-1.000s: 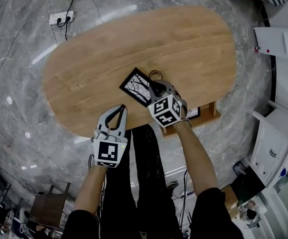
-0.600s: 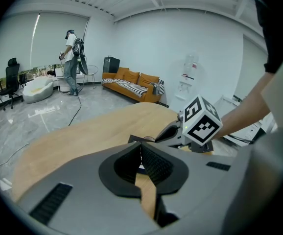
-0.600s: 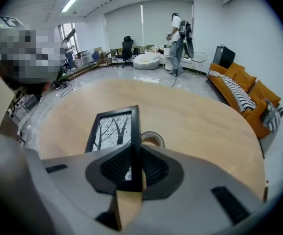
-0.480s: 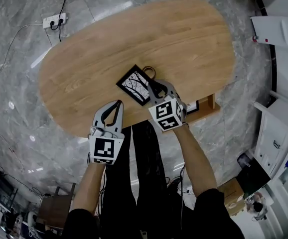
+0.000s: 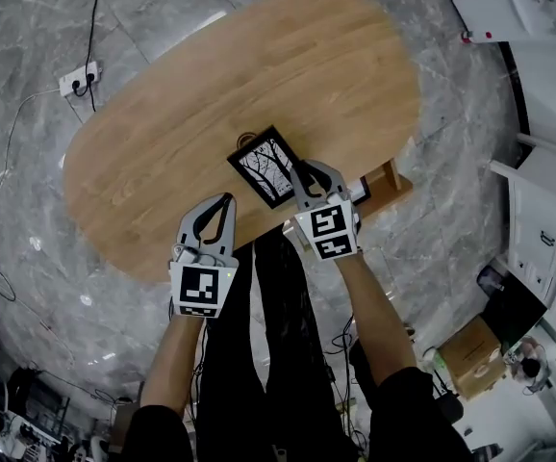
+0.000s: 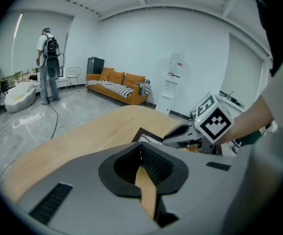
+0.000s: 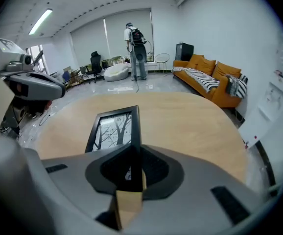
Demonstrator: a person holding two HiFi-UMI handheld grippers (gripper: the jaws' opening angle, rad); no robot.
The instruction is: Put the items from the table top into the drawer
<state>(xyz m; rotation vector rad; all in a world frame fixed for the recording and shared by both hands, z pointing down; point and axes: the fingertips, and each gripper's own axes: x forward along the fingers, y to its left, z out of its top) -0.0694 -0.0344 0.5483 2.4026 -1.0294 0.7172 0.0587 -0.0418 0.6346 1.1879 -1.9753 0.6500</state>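
Picture frame (image 5: pixel 264 165) pinched by right gripper (image 5: pixel 304 173) fingers | left gripper (image 5: pixel 222 203) fingers closed, empty | drawer (image 5: pixel 386 179) open, frame not yet in

Grey marble floor (image 5: pixel 28 114), white walls (image 6: pixel 131 48), orange sofa (image 6: pixel 116 84) against wall, blinded window (image 7: pixel 87 43), ceiling strip light (image 7: pixel 42 21).

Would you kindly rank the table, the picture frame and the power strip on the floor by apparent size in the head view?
1. Table, by far the largest.
2. Picture frame.
3. Power strip, smallest; it lies on the floor, farther from the camera, which may shrink it.
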